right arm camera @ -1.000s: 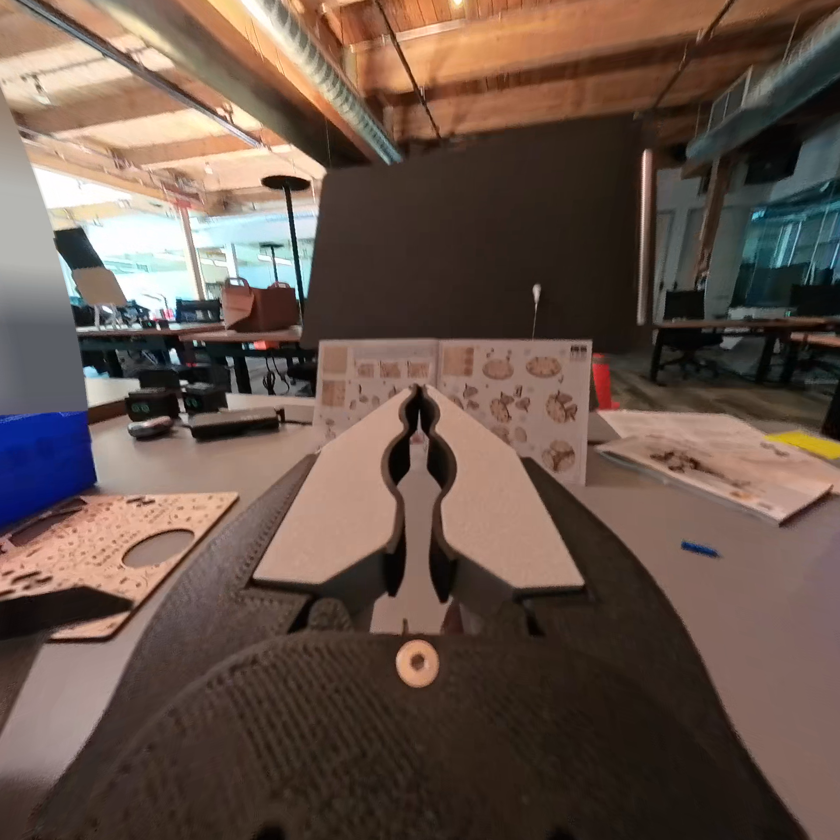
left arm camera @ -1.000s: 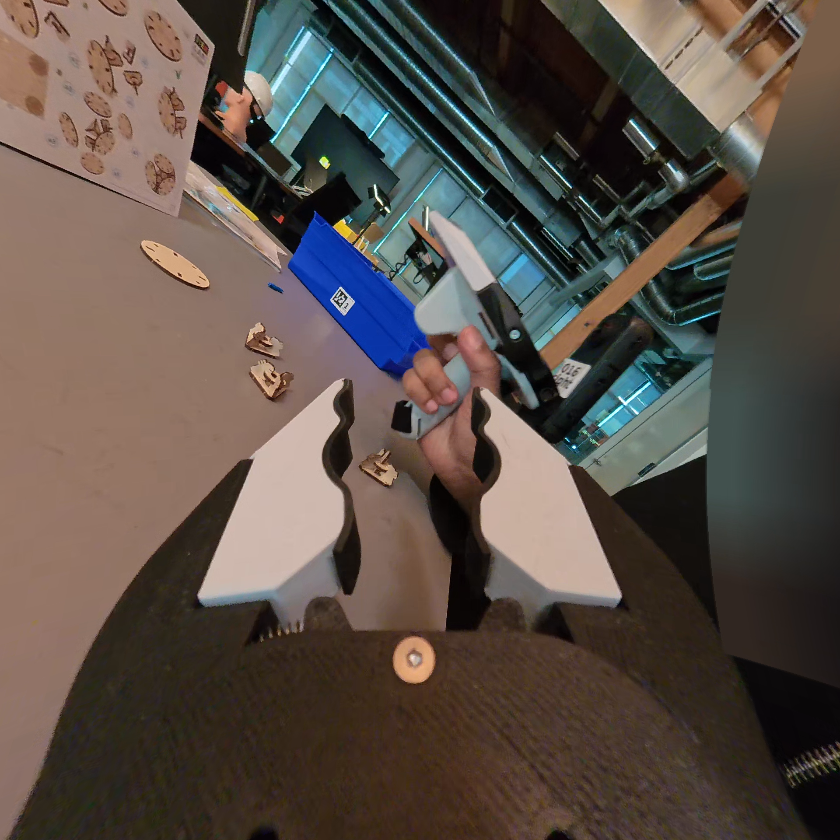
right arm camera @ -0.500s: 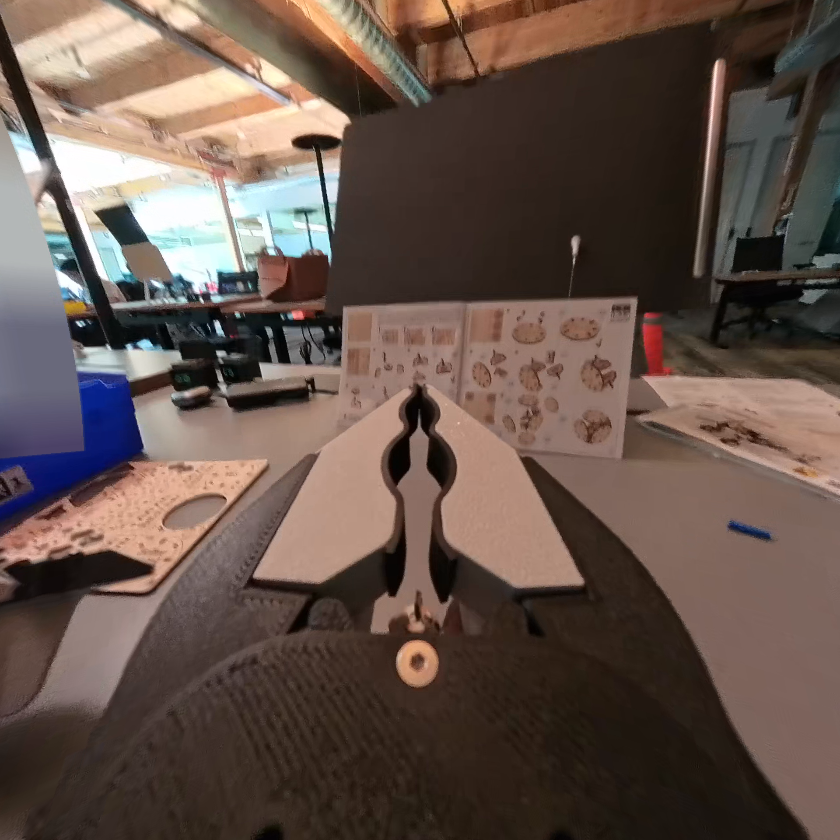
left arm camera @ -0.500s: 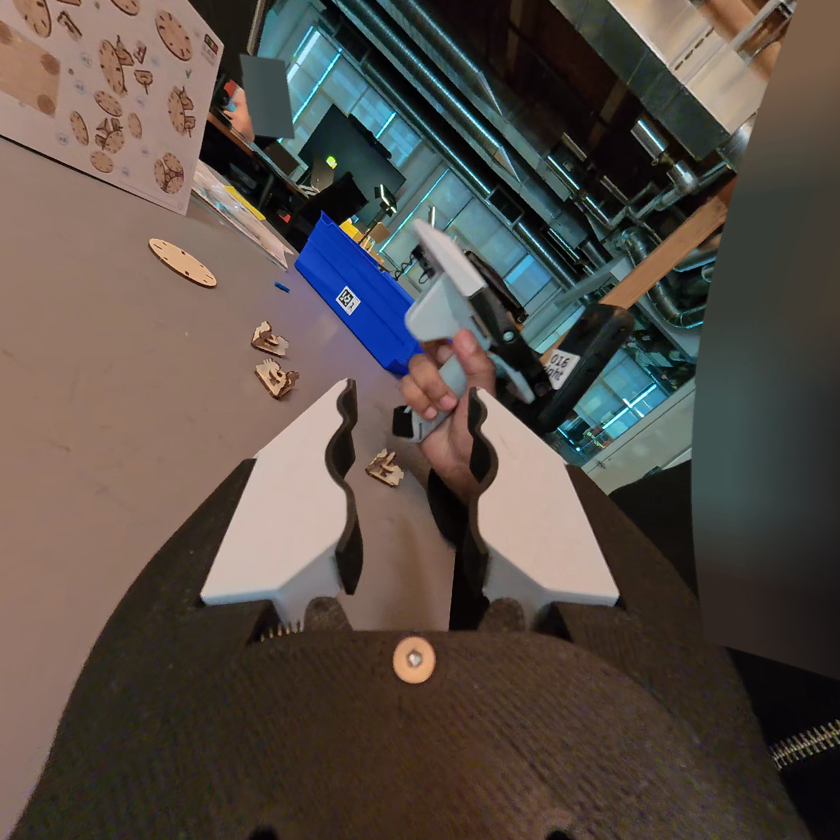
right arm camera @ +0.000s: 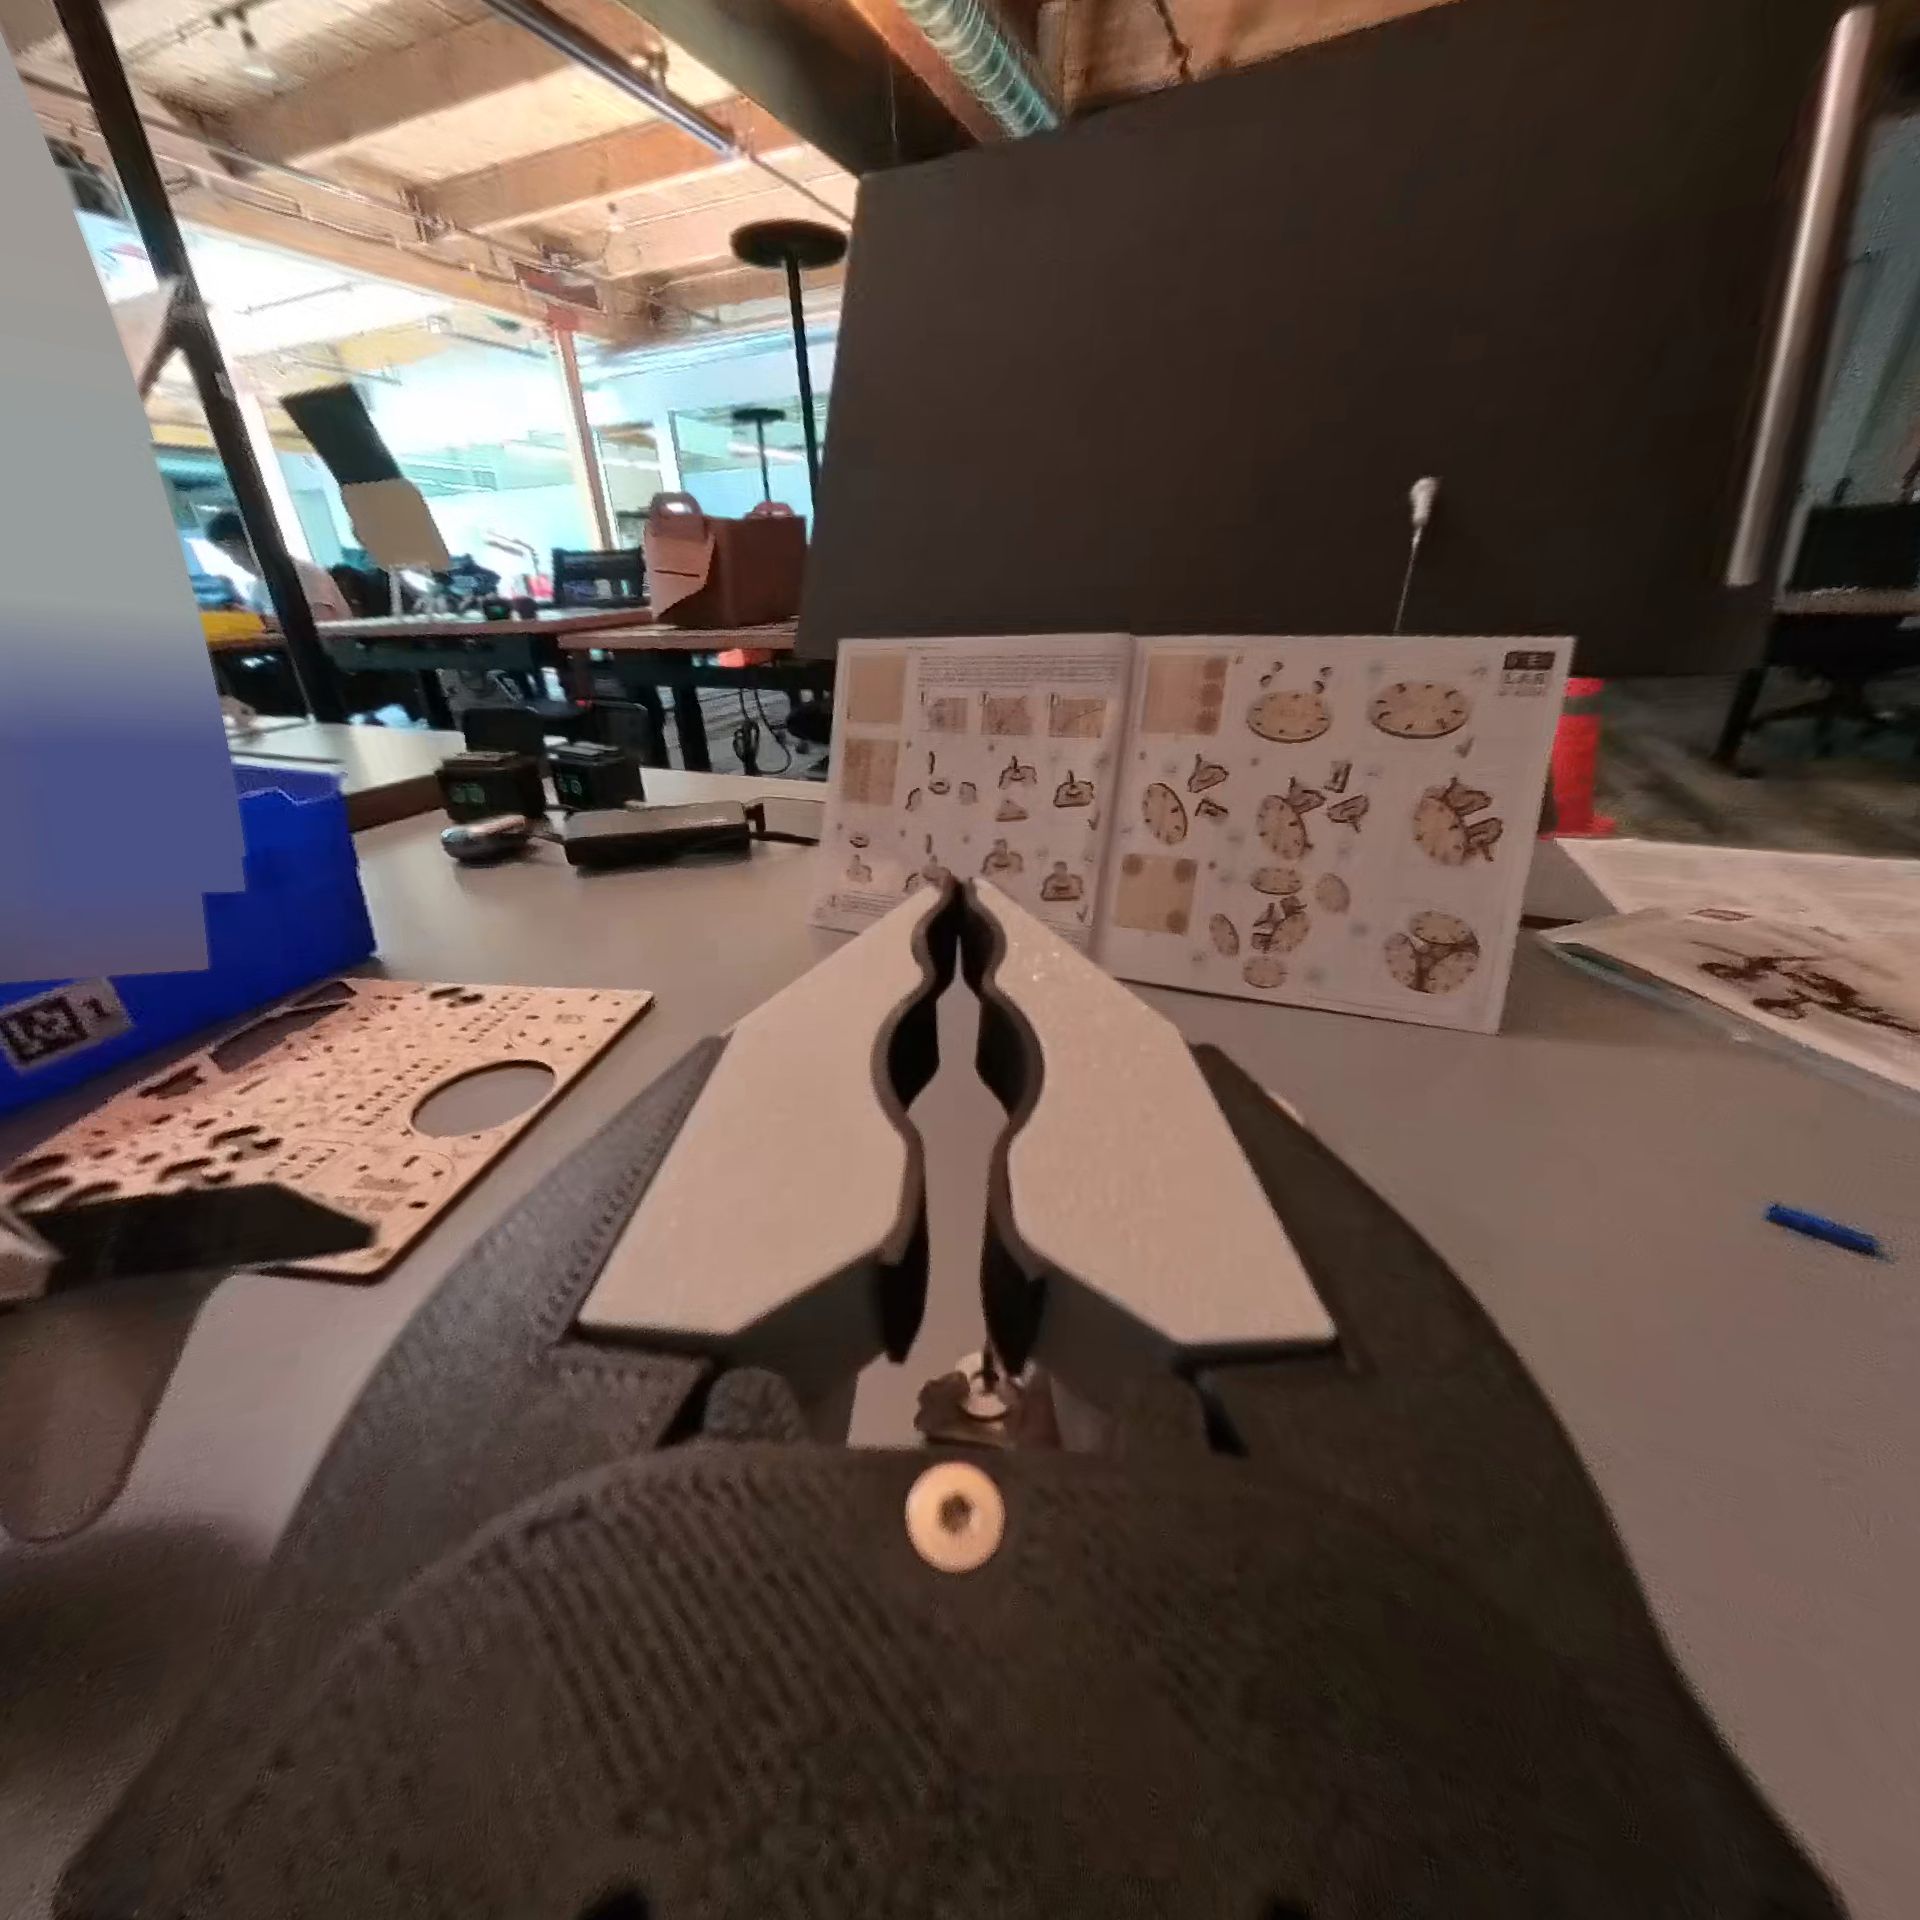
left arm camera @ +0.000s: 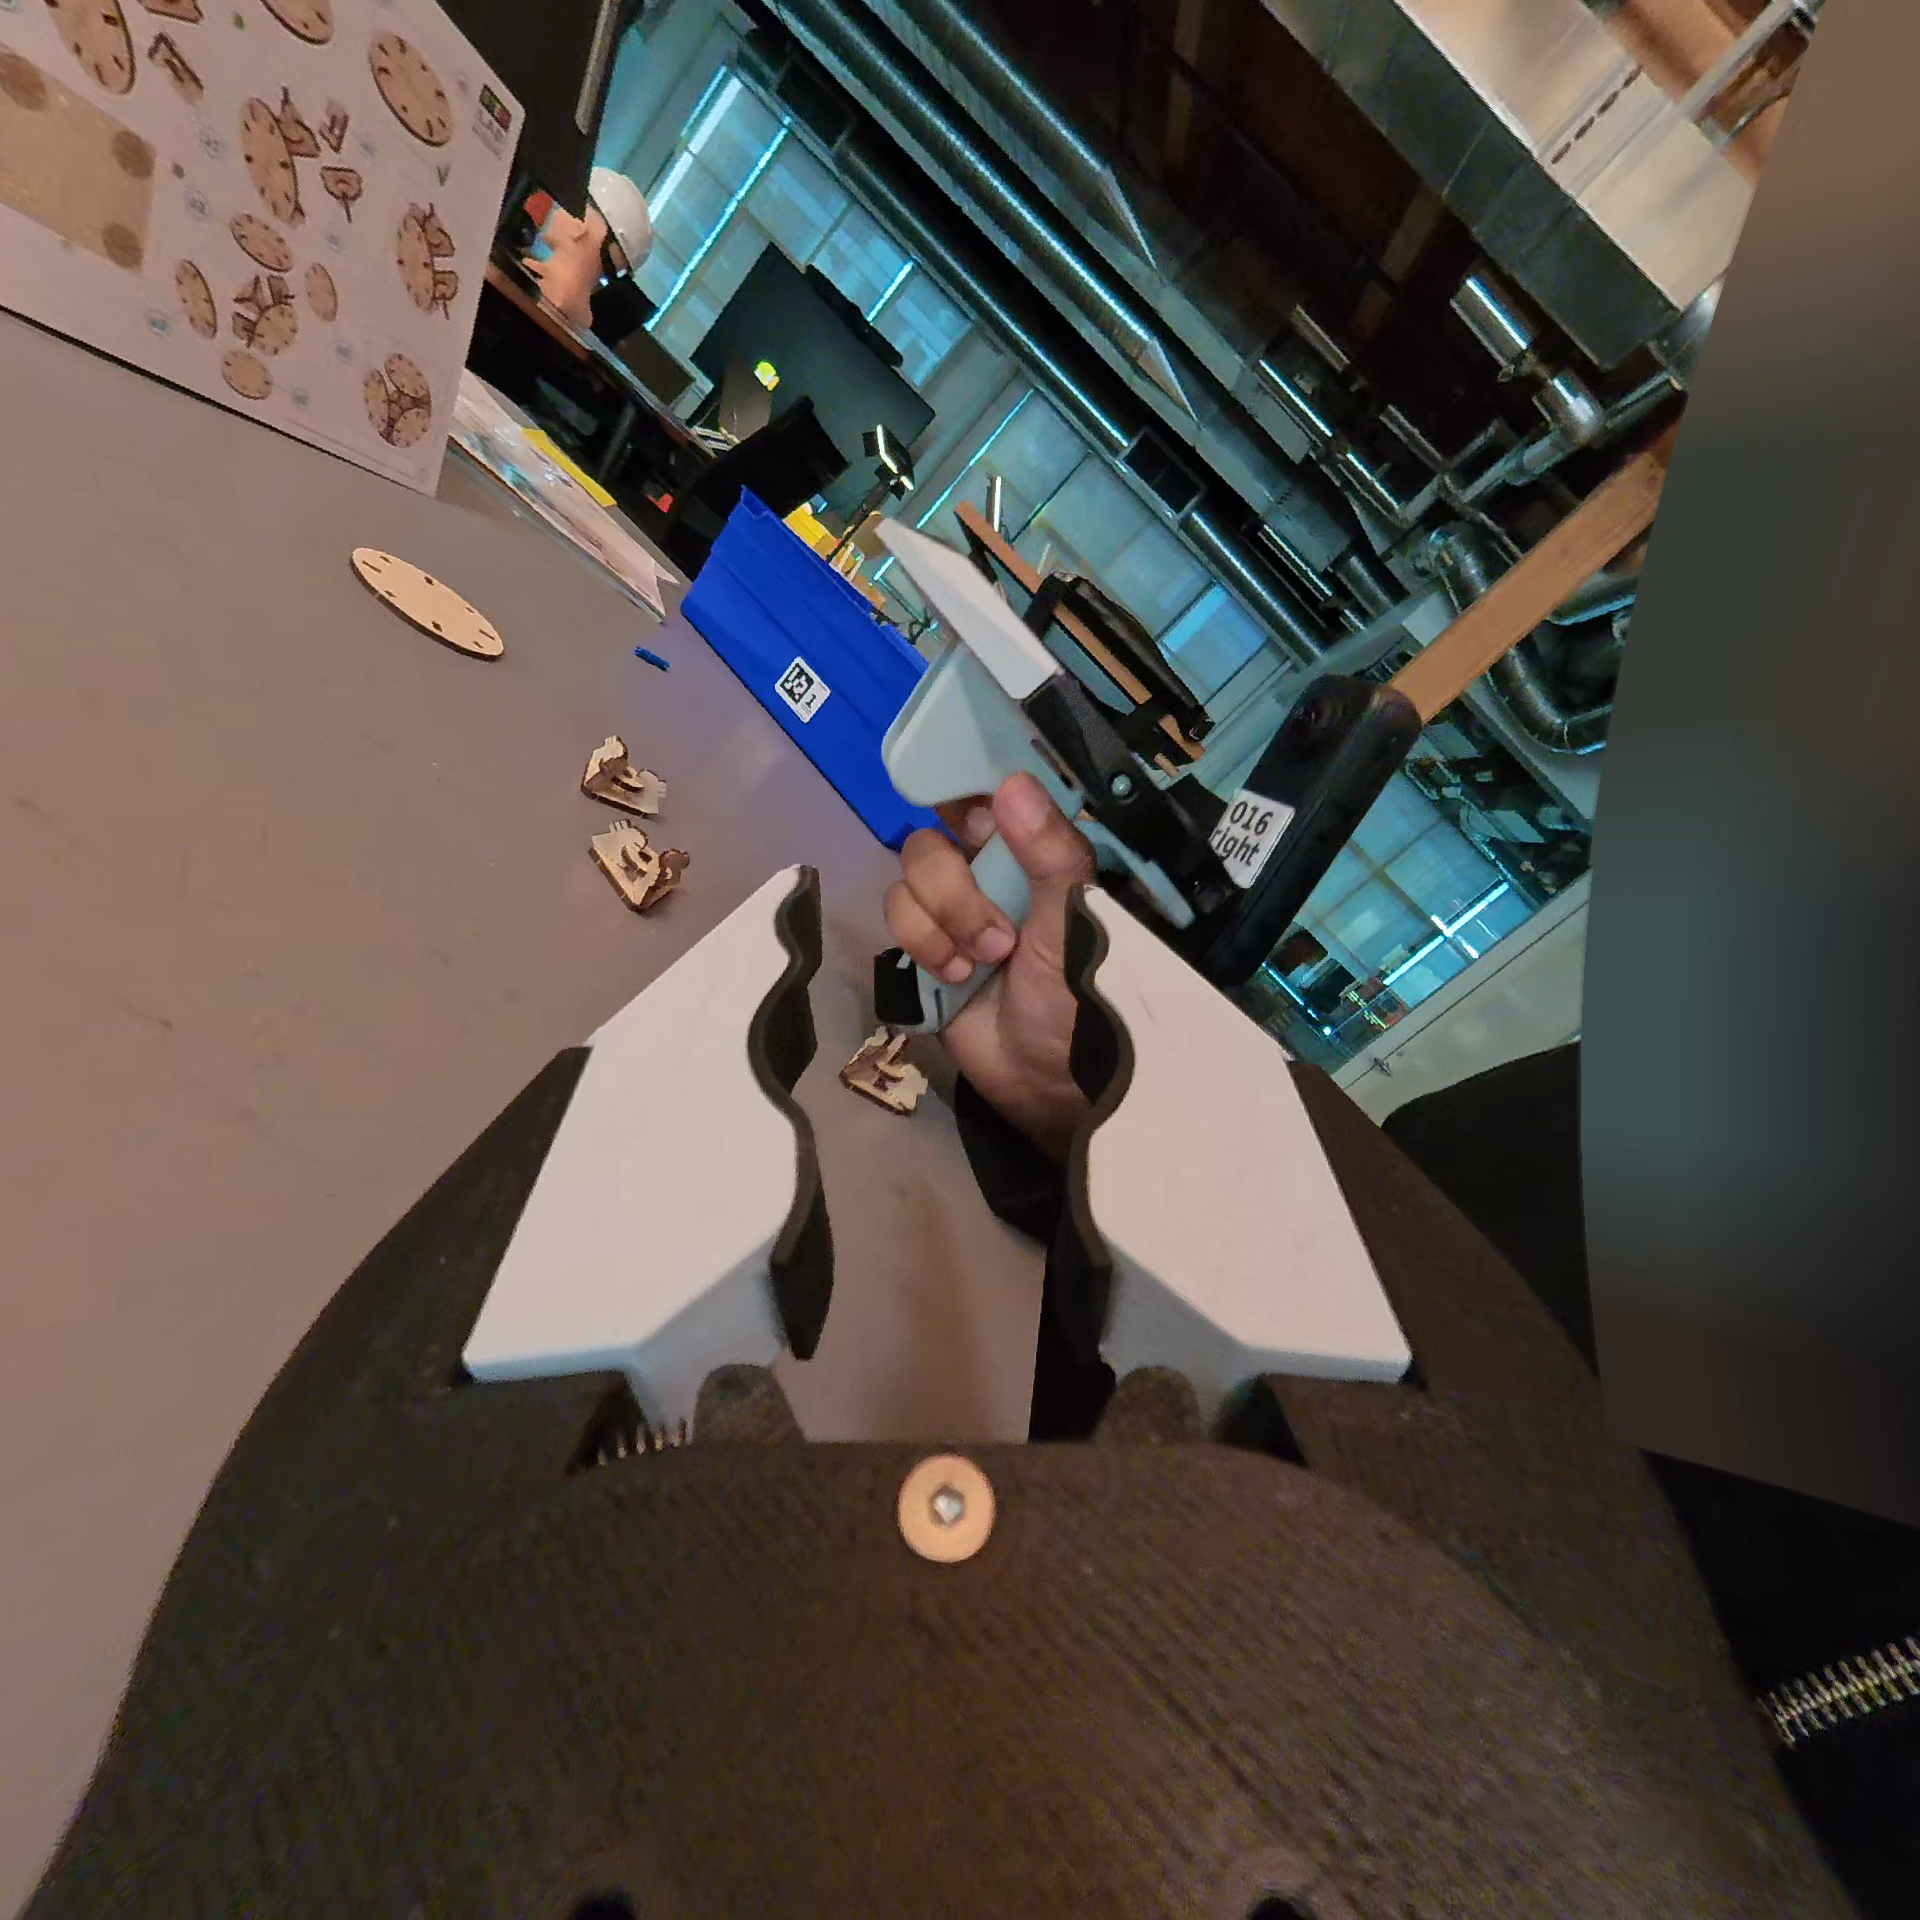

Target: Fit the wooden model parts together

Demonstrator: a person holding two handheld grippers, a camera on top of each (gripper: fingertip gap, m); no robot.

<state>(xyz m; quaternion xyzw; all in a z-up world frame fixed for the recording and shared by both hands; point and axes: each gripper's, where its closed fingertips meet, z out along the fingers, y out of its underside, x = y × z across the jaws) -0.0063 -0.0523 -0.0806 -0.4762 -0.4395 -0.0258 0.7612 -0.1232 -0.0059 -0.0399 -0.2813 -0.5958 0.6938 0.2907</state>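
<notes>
two grippers, both empty. left gripper (left arm camera: 940, 909) has its jaws well apart over the grey table (left arm camera: 208, 987); a small wooden piece (left arm camera: 883, 1070) lies on the table beyond them, its long axis roughly across the view. right gripper (right arm camera: 958, 894) has its fingertips together on nothing, aimed at the open instruction booklet (right arm camera: 1320, 831). risk, as judged: pads could knock the light piece away.

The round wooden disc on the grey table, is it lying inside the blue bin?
No, the round wooden disc lies flat on the bare grey table, apart from the blue bin.
</notes>
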